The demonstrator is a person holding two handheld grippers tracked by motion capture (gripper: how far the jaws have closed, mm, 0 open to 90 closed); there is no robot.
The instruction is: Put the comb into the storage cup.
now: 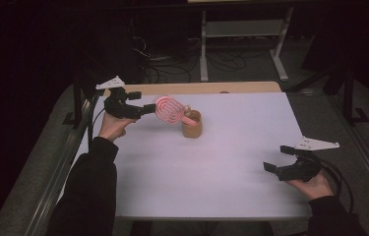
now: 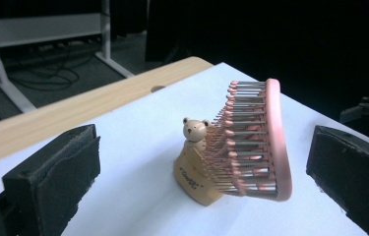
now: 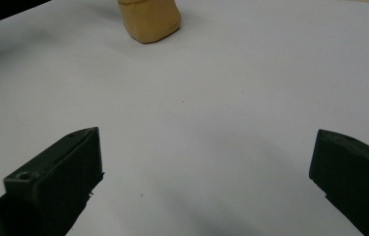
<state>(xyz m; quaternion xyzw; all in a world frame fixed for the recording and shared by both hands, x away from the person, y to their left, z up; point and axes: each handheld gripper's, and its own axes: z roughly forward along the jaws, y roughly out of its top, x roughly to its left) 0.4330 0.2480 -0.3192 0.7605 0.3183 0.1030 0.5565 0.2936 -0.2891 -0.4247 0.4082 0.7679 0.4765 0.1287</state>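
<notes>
Brush [image 1: 169, 109], pink, stands with its handle in the holder [image 1: 192, 124], head tilted up and away from the holder's top, bristles facing the left gripper view. Holder: tan wood, with a small bear figure [image 2: 195, 129] on its rim, standing on the white table [image 1: 221, 172] toward the far edge. Left gripper [image 1: 148, 107]: jaws spread wide, just beside the brush head, nothing between the pads. Right gripper [image 1: 277, 158]: jaws spread, empty, resting near the table's front corner, well apart from the holder. Table: white sheet, bare around the holder; a wooden strip [image 1: 206, 87] runs along its far edge behind the holder. Room: dark; beyond the strip, a grey floor with loose cables [image 1: 172, 61] and the white legs of a frame [image 1: 241, 34].
</notes>
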